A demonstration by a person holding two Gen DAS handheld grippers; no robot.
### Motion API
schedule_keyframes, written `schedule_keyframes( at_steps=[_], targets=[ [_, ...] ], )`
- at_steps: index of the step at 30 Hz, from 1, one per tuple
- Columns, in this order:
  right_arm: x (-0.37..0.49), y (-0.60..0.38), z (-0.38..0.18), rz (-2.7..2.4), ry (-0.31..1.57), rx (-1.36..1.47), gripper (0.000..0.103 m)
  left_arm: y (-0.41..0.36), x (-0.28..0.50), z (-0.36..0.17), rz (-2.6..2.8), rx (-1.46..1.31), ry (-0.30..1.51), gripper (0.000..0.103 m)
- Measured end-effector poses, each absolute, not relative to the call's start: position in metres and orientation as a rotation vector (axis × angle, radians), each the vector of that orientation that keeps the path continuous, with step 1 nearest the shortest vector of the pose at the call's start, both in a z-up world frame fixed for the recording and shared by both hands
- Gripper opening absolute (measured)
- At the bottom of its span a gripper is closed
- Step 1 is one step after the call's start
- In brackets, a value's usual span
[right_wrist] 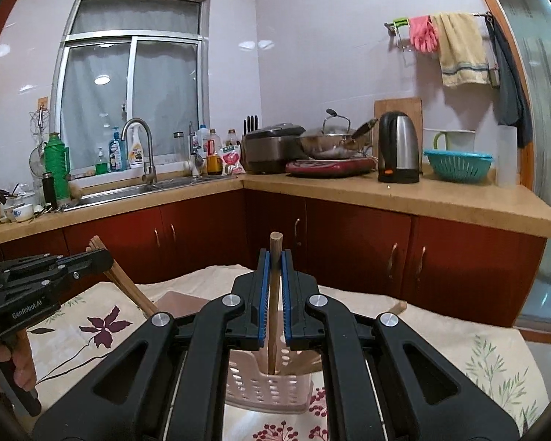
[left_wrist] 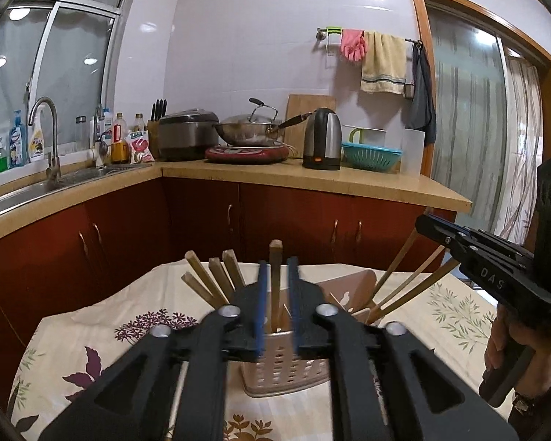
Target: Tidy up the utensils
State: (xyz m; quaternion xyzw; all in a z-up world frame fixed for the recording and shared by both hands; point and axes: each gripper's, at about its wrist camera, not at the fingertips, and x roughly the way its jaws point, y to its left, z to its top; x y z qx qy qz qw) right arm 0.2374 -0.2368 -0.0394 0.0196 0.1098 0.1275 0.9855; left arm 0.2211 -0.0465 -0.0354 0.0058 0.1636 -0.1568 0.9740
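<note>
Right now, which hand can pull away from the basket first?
Probably left. The left tongs stand clearly apart from their chopstick, which is already standing in the basket. The right tongs sit much closer around theirs.

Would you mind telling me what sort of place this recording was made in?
Most likely a home kitchen: a sink with a faucet sits under the window, a wok rests on a cooktop, and an electric kettle stands on the counter.

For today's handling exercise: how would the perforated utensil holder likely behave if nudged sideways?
The utensil holder looks like thin perforated plastic, so probably light and easy to slide on the tablecloth. The tall chopsticks leaning outward may make it top-heavy, so it could tip.
</note>
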Motion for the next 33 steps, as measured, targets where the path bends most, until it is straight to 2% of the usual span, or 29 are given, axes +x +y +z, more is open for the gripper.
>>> schedule_keyframes(
  at_steps=[1,2,3,4,5,14,20,23,33],
  targets=[
    [0.236,-0.237,-0.039,0.253,0.219,0.039,0.017,-0.046,0.22,-0.035,-0.314,0.007,0.326,0.034],
    [0.234,-0.236,-0.039,0.251,0.215,0.043,0.025,-0.045,0.219,-0.034,-0.313,0.0,0.322,0.044],
    [0.232,-0.236,-0.039,0.249,0.211,0.048,0.031,-0.044,0.218,-0.034,-0.307,-0.004,0.317,0.048],
    [0.231,-0.236,-0.039,0.25,0.21,0.049,0.032,-0.044,0.216,-0.033,-0.299,-0.005,0.313,0.056],
    [0.23,-0.236,-0.038,0.25,0.213,0.047,0.032,-0.044,0.215,-0.032,-0.292,-0.004,0.309,0.06],
    [0.213,-0.236,-0.033,0.213,0.205,0.043,0.047,-0.048,0.201,-0.025,-0.269,0.013,0.283,0.073],
    [0.193,-0.238,-0.034,0.178,0.222,0.056,0.049,-0.047,0.182,-0.023,-0.221,0.018,0.272,0.076],
    [0.179,-0.237,-0.036,0.162,0.227,0.05,0.055,-0.047,0.172,-0.024,-0.199,0.022,0.28,0.076],
    [0.121,-0.231,-0.035,0.124,0.237,0.021,0.059,-0.04,0.117,-0.023,-0.147,0.021,0.285,0.081]
  ],
)
